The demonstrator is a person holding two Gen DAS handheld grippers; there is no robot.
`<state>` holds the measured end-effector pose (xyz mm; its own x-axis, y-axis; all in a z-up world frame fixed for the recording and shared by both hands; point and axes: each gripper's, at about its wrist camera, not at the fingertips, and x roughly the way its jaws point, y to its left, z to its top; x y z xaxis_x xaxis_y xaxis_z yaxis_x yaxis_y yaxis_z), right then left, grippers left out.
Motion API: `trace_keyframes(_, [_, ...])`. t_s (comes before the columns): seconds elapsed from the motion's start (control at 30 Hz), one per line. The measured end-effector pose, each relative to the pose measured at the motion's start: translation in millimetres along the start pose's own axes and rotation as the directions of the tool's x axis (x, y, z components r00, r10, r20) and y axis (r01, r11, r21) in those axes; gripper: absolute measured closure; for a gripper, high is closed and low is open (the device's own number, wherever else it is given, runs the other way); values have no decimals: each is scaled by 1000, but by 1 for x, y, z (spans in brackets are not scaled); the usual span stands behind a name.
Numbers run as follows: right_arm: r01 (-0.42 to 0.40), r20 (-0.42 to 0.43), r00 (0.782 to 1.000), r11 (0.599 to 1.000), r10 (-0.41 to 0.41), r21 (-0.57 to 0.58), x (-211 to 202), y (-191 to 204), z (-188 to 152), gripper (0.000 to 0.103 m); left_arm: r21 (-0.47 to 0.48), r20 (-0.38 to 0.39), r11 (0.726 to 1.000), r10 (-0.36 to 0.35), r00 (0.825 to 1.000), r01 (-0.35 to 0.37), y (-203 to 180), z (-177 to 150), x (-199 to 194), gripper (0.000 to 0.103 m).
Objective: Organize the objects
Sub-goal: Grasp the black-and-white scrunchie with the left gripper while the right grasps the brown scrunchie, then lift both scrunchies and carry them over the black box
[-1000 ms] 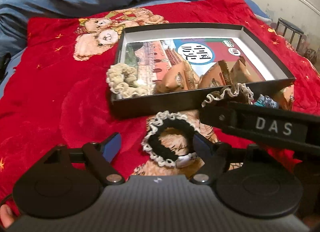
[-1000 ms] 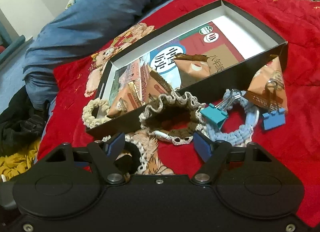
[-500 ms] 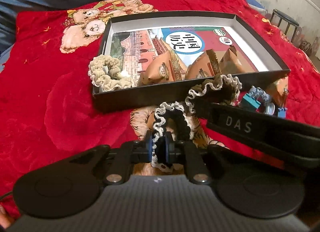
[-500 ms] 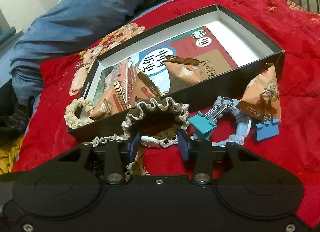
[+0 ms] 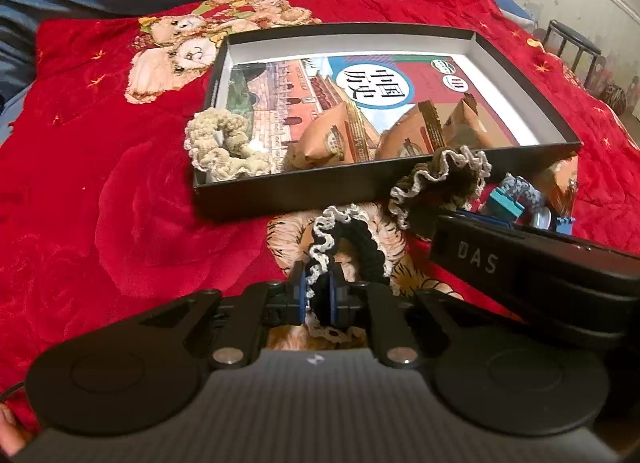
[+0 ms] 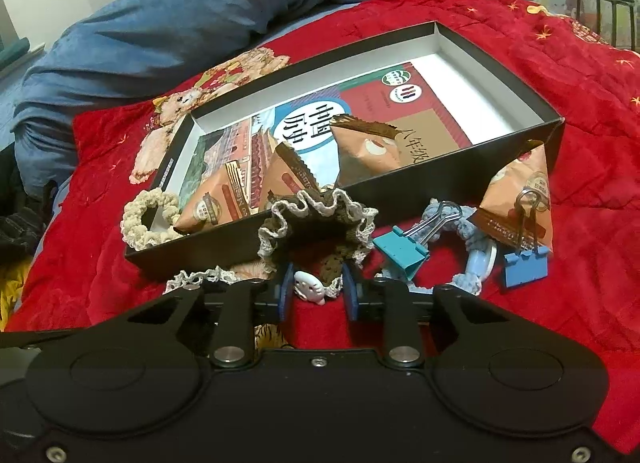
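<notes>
Low in the left wrist frame, the left gripper (image 5: 318, 295) pinches the black white-frilled crocheted scrunchie (image 5: 352, 243) below the black cardboard box (image 5: 280, 195). Lower centre in the right wrist frame, the right gripper (image 6: 316, 297), just closed, clamps the brown white-frilled scrunchie (image 6: 320, 223).

A bed bears everything, spread with a red blanket (image 6: 520, 75) printed with teddy bears and a tiger, and a rumpled blue duvet (image 6: 160, 23) lies along its far side. On the blanket sits a shallow black box (image 5: 280, 195), and just in front of its near wall lie a black scrunchie (image 5: 360, 239), a brown scrunchie (image 6: 316, 219), a pale blue scrunchie (image 6: 476, 263), a teal binder clip (image 6: 400, 255), a blue binder clip (image 6: 524, 267) and an orange snack packet (image 6: 516, 199). The packet leans against the box's wall.
</notes>
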<state>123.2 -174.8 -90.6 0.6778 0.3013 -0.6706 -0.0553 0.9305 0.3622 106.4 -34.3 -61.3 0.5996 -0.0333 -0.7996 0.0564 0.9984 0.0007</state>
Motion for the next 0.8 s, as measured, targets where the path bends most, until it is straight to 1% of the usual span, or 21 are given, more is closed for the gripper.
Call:
trace_keyframes(0.1, [-15, 1, 1000, 999, 15, 36, -3, -5, 0, 83, -13, 15, 1000, 6, 1000, -6, 3, -1, -4, 91])
trace_keyframes(0.3, [-12, 26, 1000, 999, 11, 36, -9, 0, -2, 84, -45, 35, 999, 15, 999, -14, 9, 0, -8, 91])
trace_keyframes(0.43, [-20, 54, 998, 999, 18, 43, -17, 2, -2, 84, -43, 61, 999, 29, 998, -26, 8, 1, -13, 91])
trace_keyframes(0.6, [-69, 102, 993, 995, 61, 74, -32, 0, 4, 84, -52, 99, 998, 45, 994, -40, 9, 1, -20, 91])
trace_keyframes(0.8, [-127, 130, 985, 987, 113, 103, -43, -4, 10, 84, -62, 139, 998, 36, 990, -28, 8, 0, -28, 91])
